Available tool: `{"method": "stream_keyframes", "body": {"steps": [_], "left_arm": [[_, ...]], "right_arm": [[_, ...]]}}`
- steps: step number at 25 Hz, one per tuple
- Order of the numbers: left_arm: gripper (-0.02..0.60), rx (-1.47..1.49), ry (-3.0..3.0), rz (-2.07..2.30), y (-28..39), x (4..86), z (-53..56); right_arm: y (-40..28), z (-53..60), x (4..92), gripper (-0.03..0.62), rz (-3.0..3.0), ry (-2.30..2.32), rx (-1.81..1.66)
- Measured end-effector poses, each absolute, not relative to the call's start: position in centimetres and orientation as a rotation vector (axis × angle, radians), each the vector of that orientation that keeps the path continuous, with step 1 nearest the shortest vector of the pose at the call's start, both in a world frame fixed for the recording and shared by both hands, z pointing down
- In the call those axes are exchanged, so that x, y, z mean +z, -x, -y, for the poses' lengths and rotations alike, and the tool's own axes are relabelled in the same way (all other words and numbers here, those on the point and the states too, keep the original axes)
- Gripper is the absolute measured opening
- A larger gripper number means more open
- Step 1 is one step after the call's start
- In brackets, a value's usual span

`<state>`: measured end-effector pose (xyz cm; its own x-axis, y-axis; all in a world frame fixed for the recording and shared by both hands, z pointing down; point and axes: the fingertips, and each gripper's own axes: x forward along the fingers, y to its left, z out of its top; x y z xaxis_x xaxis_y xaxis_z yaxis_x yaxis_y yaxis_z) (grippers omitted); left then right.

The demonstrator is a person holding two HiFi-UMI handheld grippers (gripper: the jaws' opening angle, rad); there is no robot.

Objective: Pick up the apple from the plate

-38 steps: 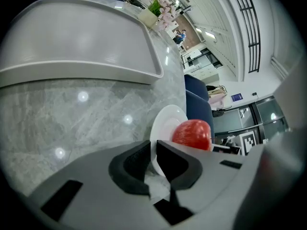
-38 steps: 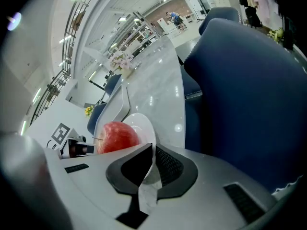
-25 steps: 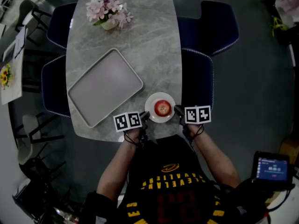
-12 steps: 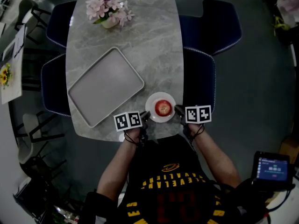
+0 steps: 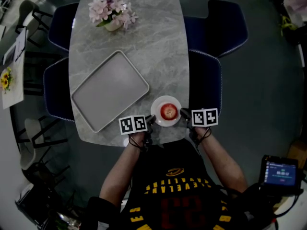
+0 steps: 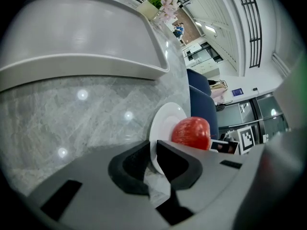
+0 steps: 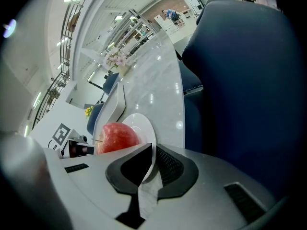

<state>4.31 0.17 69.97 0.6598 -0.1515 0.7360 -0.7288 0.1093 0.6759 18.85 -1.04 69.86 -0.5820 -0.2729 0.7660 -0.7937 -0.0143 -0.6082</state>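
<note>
Both forearms reach forward from the body, with the left gripper (image 5: 150, 120) and right gripper (image 5: 183, 113) at opposite sides of the plate (image 5: 166, 98) near the table's (image 5: 144, 42) edge. Each gripper's jaws pinch the plate's rim. The apple (image 5: 168, 111) sits on the plate between them.

Table (image 5: 153, 47) glossy marble-look; tray (image 5: 109, 90) at plate's (image 5: 157, 105) 10 o'clock matt grey plastic; plate glazed white; apple (image 5: 168, 111) shiny; my left gripper (image 6: 153, 150) pads (image 6: 125, 169) matt black
</note>
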Motion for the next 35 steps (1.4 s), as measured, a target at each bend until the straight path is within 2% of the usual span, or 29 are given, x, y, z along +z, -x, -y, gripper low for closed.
{"method": "stream_keyframes", "body": {"steps": [12, 17, 21, 23, 29, 35], "left_arm": [[0.043, 0.514, -1.439, 0.786, -2.9, 68.4, 0.1], [0.042, 0.407, -1.488, 0.823, -1.7, 66.0, 1.1], [0.041, 0.308, -1.59, 0.864, -1.1, 62.0, 2.6], [0.0, 0.273, -1.67, 0.877, -1.1, 59.6, 3.4], [0.0, 0.175, -1.84, 0.885, -1.1, 52.6, 4.9], [0.0, 0.13, -2.114, 0.839, -1.9, 44.1, 4.9]], "right_arm": [[-20.6, 2.7, 68.1, 0.032, 1.841, -1.282, 1.609], [-20.6, 4.7, 64.8, 0.032, 1.979, -1.416, 1.566], [-19.8, 5.9, 61.3, 0.006, 2.097, -1.484, 1.481], [-19.0, 6.3, 59.6, 0.006, 2.147, -1.493, 1.441], [-15.6, 7.8, 53.0, 0.006, 2.359, -1.465, 1.299], [-9.0, 7.4, 43.3, 0.005, 2.688, -1.245, 1.094]]}}
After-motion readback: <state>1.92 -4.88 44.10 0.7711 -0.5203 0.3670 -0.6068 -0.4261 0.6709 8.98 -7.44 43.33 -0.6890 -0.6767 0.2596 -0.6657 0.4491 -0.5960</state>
